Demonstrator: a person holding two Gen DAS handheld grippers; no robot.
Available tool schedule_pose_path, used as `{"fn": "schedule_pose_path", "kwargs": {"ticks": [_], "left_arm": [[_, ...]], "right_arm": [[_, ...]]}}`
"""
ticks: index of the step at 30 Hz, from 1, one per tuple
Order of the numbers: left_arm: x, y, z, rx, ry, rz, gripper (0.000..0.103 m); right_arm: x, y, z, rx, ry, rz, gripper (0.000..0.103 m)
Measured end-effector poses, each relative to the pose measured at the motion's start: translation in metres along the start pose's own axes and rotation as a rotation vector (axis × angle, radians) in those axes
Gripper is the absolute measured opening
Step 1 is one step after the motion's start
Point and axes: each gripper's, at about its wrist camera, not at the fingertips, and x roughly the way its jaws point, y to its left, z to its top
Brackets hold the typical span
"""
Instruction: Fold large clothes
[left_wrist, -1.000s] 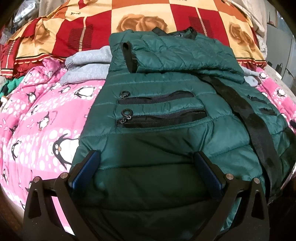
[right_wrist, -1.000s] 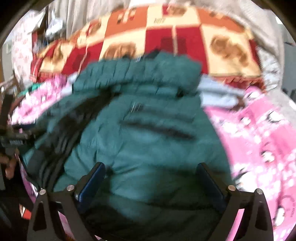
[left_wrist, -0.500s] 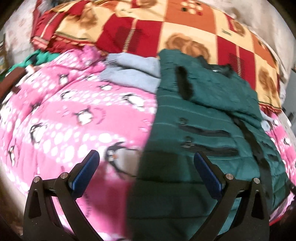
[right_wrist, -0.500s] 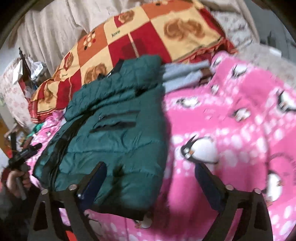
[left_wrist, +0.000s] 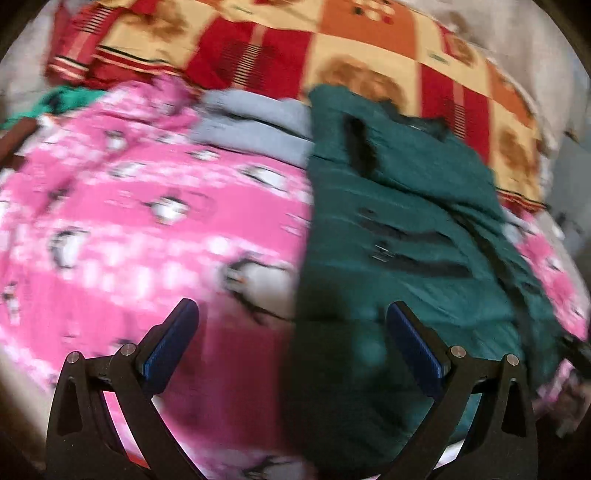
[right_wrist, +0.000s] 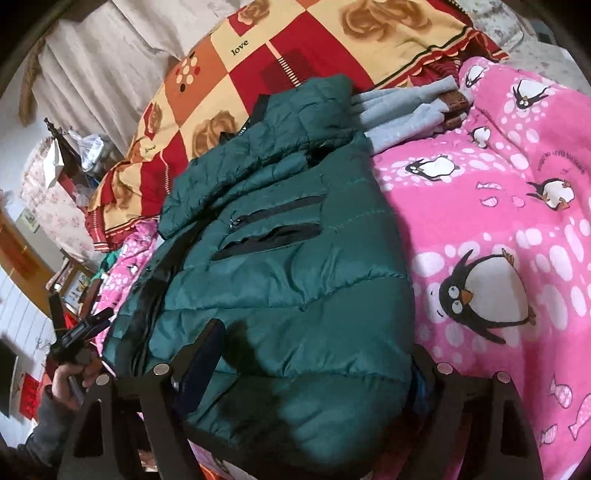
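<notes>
A dark green quilted jacket (right_wrist: 280, 266) lies on the pink penguin blanket (right_wrist: 517, 229), sleeves folded across its top, two black zip pockets showing. In the blurred left wrist view the jacket (left_wrist: 399, 240) fills the right half. My left gripper (left_wrist: 291, 339) is open and empty, straddling the jacket's left hem edge. My right gripper (right_wrist: 314, 373) is open around the jacket's lower right hem corner; its left finger (right_wrist: 199, 365) lies on the fabric and its right finger is partly hidden behind the hem.
A folded grey garment (right_wrist: 399, 110) lies beyond the jacket, also in the left wrist view (left_wrist: 258, 125). A red, orange and cream checked quilt (right_wrist: 295, 48) covers the head of the bed. The other hand with the left gripper (right_wrist: 74, 343) shows at the bed's left edge.
Both grippers moved outward from the jacket's middle to its lower corners: the left view swung left over the pink blanket, and the right gripper dropped onto the right hem corner.
</notes>
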Motion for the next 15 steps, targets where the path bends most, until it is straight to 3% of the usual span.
{"fn": "schedule_pose_path", "kwargs": {"ticks": [3, 5, 8, 10, 12, 15], "left_arm": [[0.017, -0.010, -0.006, 0.027, 0.088, -0.117, 0.102], [0.025, -0.016, -0.009, 0.066, 0.113, -0.088, 0.102], [0.022, -0.014, -0.007, 0.039, 0.113, -0.129, 0.102], [0.016, -0.013, -0.005, 0.008, 0.114, -0.240, 0.101], [0.005, -0.018, -0.003, 0.004, 0.103, -0.422, 0.100], [-0.003, -0.020, 0.001, 0.007, 0.071, -0.479, 0.100]], "right_arm": [[0.003, 0.004, -0.001, -0.014, 0.010, -0.030, 0.089], [0.005, 0.005, 0.000, -0.019, 0.016, -0.034, 0.093], [0.008, 0.010, -0.001, -0.043, 0.020, -0.054, 0.097], [0.010, 0.013, -0.002, -0.065, 0.020, -0.069, 0.098], [0.010, 0.016, -0.003, -0.080, 0.016, -0.081, 0.099], [0.007, 0.014, -0.002, -0.056, -0.007, -0.062, 0.098]]}}
